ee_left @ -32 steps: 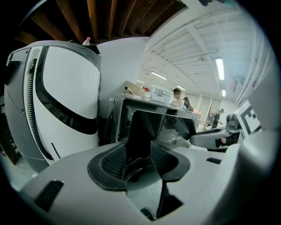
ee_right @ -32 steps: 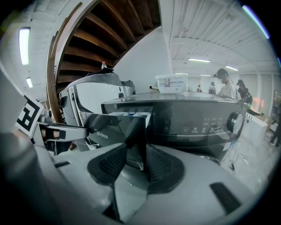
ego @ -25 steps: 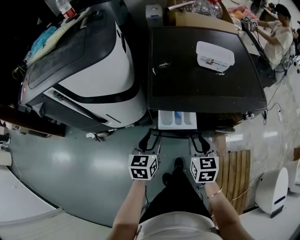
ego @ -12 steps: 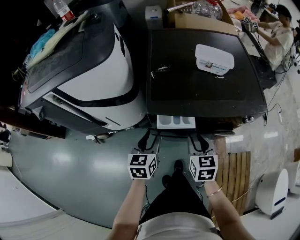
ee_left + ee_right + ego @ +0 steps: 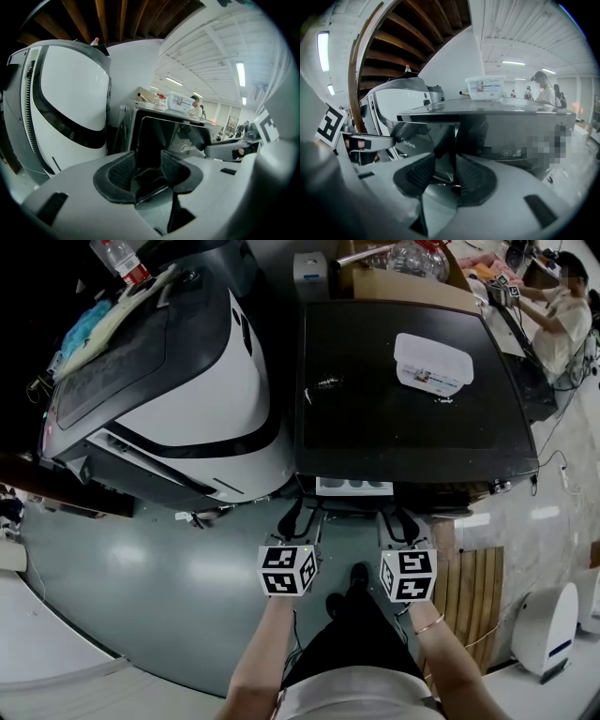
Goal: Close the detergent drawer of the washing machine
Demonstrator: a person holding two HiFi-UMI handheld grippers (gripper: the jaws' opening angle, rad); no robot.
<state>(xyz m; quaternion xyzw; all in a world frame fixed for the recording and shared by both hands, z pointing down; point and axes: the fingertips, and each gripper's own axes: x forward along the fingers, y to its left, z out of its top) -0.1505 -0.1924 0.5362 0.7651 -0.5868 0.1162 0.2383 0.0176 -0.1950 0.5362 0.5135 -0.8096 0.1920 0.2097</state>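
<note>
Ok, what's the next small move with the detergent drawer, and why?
Probably push both grippers forward a little: the detergent drawer still sticks out of the washing machine, with the left gripper and right gripper open at its front.

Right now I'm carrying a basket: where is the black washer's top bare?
The washer top is bare across its front half, between its front edge and the white tub and a small object. The neighbouring machine's lid is crowded with cloths.
</note>
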